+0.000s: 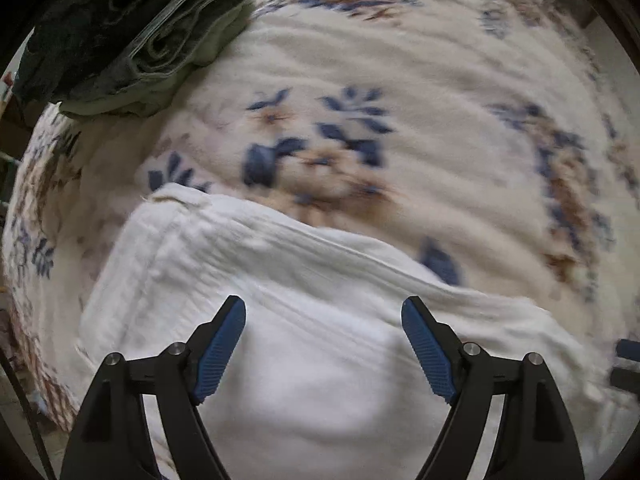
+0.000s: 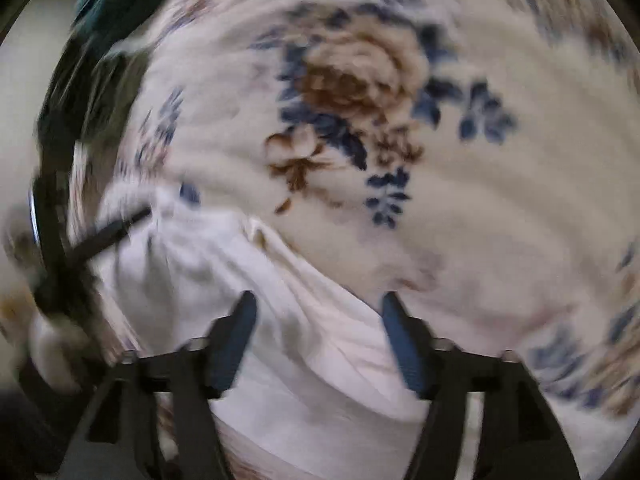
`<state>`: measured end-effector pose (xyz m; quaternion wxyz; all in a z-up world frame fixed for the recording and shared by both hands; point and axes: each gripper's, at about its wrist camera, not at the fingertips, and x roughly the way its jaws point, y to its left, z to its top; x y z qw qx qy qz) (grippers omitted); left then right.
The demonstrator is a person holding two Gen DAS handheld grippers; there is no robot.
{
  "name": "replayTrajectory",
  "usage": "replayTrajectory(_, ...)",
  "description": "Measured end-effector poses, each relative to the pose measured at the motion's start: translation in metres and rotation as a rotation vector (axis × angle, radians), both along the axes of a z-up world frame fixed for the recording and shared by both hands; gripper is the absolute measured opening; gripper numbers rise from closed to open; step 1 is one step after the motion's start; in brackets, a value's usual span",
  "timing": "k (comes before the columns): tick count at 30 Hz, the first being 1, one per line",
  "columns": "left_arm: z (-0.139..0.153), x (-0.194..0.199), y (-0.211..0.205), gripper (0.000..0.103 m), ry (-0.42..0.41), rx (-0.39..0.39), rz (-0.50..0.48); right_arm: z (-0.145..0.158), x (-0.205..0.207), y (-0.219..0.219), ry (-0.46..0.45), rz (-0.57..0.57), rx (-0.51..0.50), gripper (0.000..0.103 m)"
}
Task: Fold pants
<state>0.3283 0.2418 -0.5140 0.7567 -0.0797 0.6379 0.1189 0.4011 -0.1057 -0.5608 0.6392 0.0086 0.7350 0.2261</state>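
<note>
White pants [image 1: 280, 280] lie folded on a cream blanket with blue and brown flowers [image 1: 420, 80]. My left gripper [image 1: 324, 308] hangs over them, pointing down, jaws wide apart with only cloth far beneath. In the right wrist view the same white pants [image 2: 312, 352] show a raised fold running up to the left. My right gripper [image 2: 318, 304] stands open above that fold, and no cloth is pinched between its blue pads [image 2: 404, 344]. This view is blurred by motion. The other gripper's dark body [image 2: 60, 240] shows at the left edge.
A stack of folded dark green and grey clothes [image 1: 132, 40] lies at the blanket's far left corner. The flowered blanket [image 2: 460, 200] spreads beyond the pants. Floor and furniture edges show at the far left [image 1: 8, 160].
</note>
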Motion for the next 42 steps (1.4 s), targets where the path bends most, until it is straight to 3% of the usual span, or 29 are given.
replayTrajectory(3,0.007,-0.005,-0.038,0.08,-0.021,-0.044,-0.049,-0.017,-0.017,-0.004,0.029,0.148,-0.119,0.071)
replayTrajectory(4,0.003,-0.004,-0.053,0.08,-0.015,-0.053,-0.073,-0.025,-0.023,-0.005,0.03,0.191,-0.155,0.064)
replayTrajectory(5,0.0,-0.001,-0.066,0.08,-0.002,-0.058,-0.091,-0.029,-0.026,-0.005,0.027,0.203,-0.172,0.051)
replayTrajectory(6,-0.005,0.001,-0.074,0.08,0.004,-0.059,-0.101,-0.036,-0.026,-0.011,0.044,0.177,-0.183,0.013)
replayTrajectory(7,-0.01,0.002,-0.082,0.08,0.013,-0.05,-0.109,-0.038,-0.023,-0.019,0.076,0.112,-0.139,0.009)
replayTrajectory(9,-0.02,0.003,-0.088,0.08,0.032,-0.046,-0.102,-0.033,-0.016,-0.036,0.094,0.031,-0.071,0.01)
replayTrajectory(11,-0.024,0.004,-0.091,0.08,0.034,-0.034,-0.106,-0.026,-0.007,-0.06,0.098,-0.055,-0.011,0.026)
replayTrajectory(12,-0.025,0.005,-0.091,0.08,0.034,-0.03,-0.11,-0.025,-0.005,-0.067,0.091,-0.073,0.0,0.043)
replayTrajectory(13,-0.027,0.005,-0.092,0.08,0.032,-0.027,-0.113,-0.025,-0.003,-0.073,0.072,-0.075,-0.02,0.049)
replayTrajectory(17,-0.034,0.01,-0.097,0.08,0.035,0.002,-0.131,-0.042,-0.015,-0.068,0.063,0.088,-0.11,0.049)
replayTrajectory(18,-0.035,0.011,-0.099,0.08,0.036,0.01,-0.135,-0.044,-0.018,-0.064,0.047,0.126,-0.13,0.048)
replayTrajectory(21,-0.037,0.011,-0.108,0.08,0.036,0.025,-0.144,-0.048,-0.02,-0.06,0.006,0.117,-0.201,0.001)
replayTrajectory(24,-0.037,0.01,-0.114,0.082,0.033,0.04,-0.16,-0.034,-0.013,-0.085,-0.052,-0.02,-0.206,0.001)
replayTrajectory(27,-0.037,0.006,-0.113,0.082,0.031,0.048,-0.164,-0.036,-0.007,-0.128,0.0,-0.152,-0.167,0.001)
replayTrajectory(29,-0.032,0.002,-0.111,0.082,0.023,0.055,-0.159,-0.022,-0.007,-0.138,0.008,-0.149,-0.044,0.002)
replayTrajectory(30,-0.028,0.0,-0.111,0.082,0.019,0.06,-0.158,-0.014,-0.008,-0.144,0.023,-0.126,0.004,0.004)
replayTrajectory(32,-0.018,-0.005,-0.109,0.082,0.016,0.045,-0.147,0.002,-0.016,-0.139,0.004,-0.032,0.021,0.02)
replayTrajectory(33,-0.01,-0.009,-0.111,0.082,0.007,0.023,-0.136,0.005,-0.021,-0.135,-0.01,0.019,0.0,0.045)
replayTrajectory(34,-0.002,-0.012,-0.114,0.082,-0.002,-0.004,-0.13,0.004,-0.027,-0.13,-0.017,0.074,-0.023,0.056)
replayTrajectory(35,0.003,-0.015,-0.117,0.082,-0.006,-0.023,-0.13,-0.001,-0.034,-0.122,-0.02,0.11,-0.046,0.063)
replayTrajectory(36,0.008,-0.018,-0.124,0.082,-0.009,-0.05,-0.136,-0.002,-0.037,-0.112,-0.018,0.132,-0.068,0.063)
replayTrajectory(38,0.009,-0.022,-0.141,0.082,-0.001,-0.081,-0.159,-0.014,-0.046,-0.094,-0.037,0.216,-0.157,0.054)
replayTrajectory(39,0.005,-0.022,-0.151,0.082,0.005,-0.09,-0.174,-0.017,-0.047,-0.092,-0.049,0.237,-0.186,0.014)
replayTrajectory(40,0.0,-0.021,-0.159,0.082,0.017,-0.099,-0.185,-0.02,-0.048,-0.097,-0.041,0.223,-0.203,0.003)
replayTrajectory(42,-0.011,-0.012,-0.168,0.082,0.049,-0.151,-0.181,-0.023,-0.032,-0.128,0.022,0.014,-0.119,0.003)
